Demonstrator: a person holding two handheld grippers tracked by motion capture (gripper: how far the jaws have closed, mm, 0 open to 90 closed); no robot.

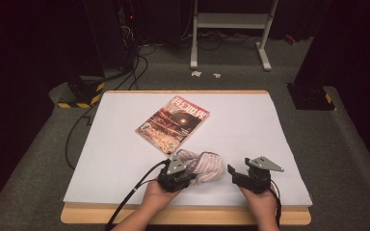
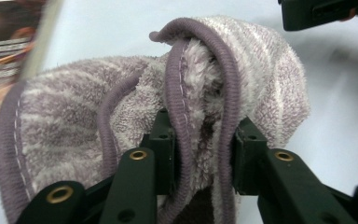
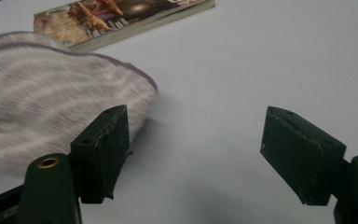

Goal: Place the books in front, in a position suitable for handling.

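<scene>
Left tool (image 2: 200,154) pinches folded towel (image 2: 242,60), its lower edge cut off.

magazine (image 2: 2,51) blurred, cut off at frame edge

Towel (image 2: 74,107): pale lilac and white stripes, darker purple piped hem. Magazine (image 1: 172,123): red-orange cover, white title lettering. Table cover (image 1: 250,120): plain white. Left gripper (image 2: 200,154) and right gripper (image 3: 193,158): black, brass-coloured rivets.
</scene>
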